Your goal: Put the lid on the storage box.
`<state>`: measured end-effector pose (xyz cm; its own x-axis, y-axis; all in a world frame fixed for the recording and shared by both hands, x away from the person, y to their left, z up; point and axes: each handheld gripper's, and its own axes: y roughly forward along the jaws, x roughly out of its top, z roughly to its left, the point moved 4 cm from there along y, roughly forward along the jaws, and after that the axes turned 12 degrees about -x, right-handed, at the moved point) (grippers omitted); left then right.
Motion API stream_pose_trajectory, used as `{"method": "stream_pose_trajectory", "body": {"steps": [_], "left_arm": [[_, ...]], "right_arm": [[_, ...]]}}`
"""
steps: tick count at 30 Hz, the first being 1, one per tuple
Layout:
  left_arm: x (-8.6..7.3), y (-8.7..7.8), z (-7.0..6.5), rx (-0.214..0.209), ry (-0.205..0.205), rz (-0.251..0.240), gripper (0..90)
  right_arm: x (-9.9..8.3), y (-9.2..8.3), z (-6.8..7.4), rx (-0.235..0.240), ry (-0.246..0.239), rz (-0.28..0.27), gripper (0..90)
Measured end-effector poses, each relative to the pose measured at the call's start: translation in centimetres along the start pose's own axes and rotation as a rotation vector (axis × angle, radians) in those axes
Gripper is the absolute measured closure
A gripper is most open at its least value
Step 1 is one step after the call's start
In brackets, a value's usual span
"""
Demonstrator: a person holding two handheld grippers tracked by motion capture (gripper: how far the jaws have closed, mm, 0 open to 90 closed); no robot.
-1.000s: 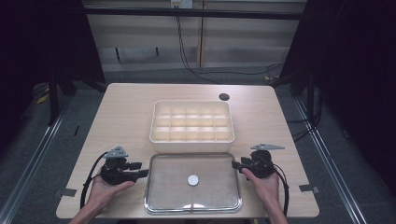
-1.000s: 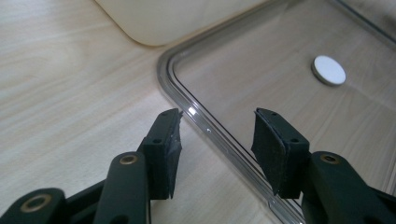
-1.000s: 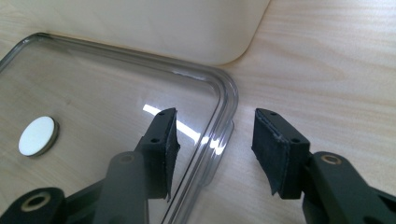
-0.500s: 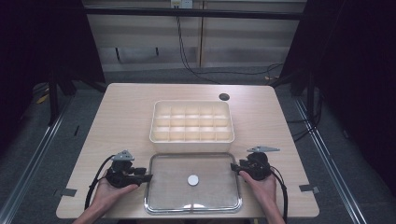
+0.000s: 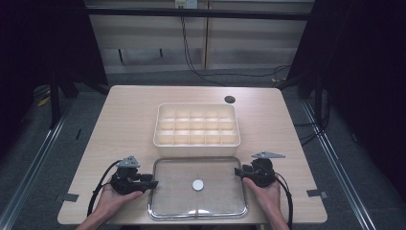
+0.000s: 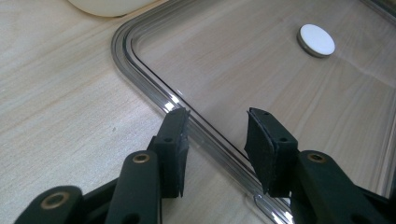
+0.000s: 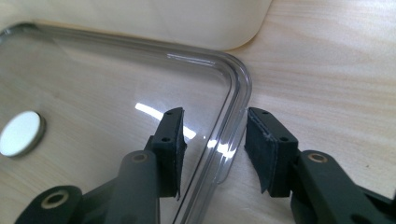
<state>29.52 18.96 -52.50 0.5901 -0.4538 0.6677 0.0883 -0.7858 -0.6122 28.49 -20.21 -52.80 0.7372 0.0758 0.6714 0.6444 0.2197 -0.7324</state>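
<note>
Jaws of the left gripper straddle the left rim of the clear lid, a gap showing on both sides, and have just been closing. Across the lid, the right gripper brackets the right rim the same way, jaws also closing, pads not yet pressing. The lid lies flat on the wooden table, near edge, its white round knob centred, just before the cream compartment box.

- One clear plastic lid with one white round knob.
- One cream compartment box, fifteen compartments.
- Two grippers: left gripper, right gripper.
- One tabletop.
</note>
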Motion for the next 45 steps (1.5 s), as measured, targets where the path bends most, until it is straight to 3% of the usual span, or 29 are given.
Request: {"method": "stream_pose_trajectory", "body": {"steps": [9,16,21,25,39,45], "left_arm": [[0.0,0.0,-0.1,0.010,0.007,0.002,58.8],[0.0,0.0,0.0,0.012,0.001,-0.002,58.7],[0.0,-0.1,0.2,0.022,-0.001,-0.007,57.6],[0.0,0.0,0.2,0.026,-0.002,-0.010,57.3],[0.1,0.0,0.3,0.021,-0.003,-0.016,55.5],[0.1,-0.1,0.5,0.029,-0.010,-0.021,53.8]], "right_arm": [[-0.2,0.0,-1.1,0.092,0.208,0.015,64.0],[-0.5,-0.2,-1.8,0.180,0.327,0.004,67.7],[-0.4,-0.6,-1.8,0.208,0.336,-0.030,70.4],[-0.4,-0.7,-1.7,0.270,0.358,-0.033,70.5],[-0.2,-0.7,-0.7,0.290,0.294,-0.017,63.9],[0.2,-0.8,-0.2,0.344,0.271,-0.035,59.0]]}}
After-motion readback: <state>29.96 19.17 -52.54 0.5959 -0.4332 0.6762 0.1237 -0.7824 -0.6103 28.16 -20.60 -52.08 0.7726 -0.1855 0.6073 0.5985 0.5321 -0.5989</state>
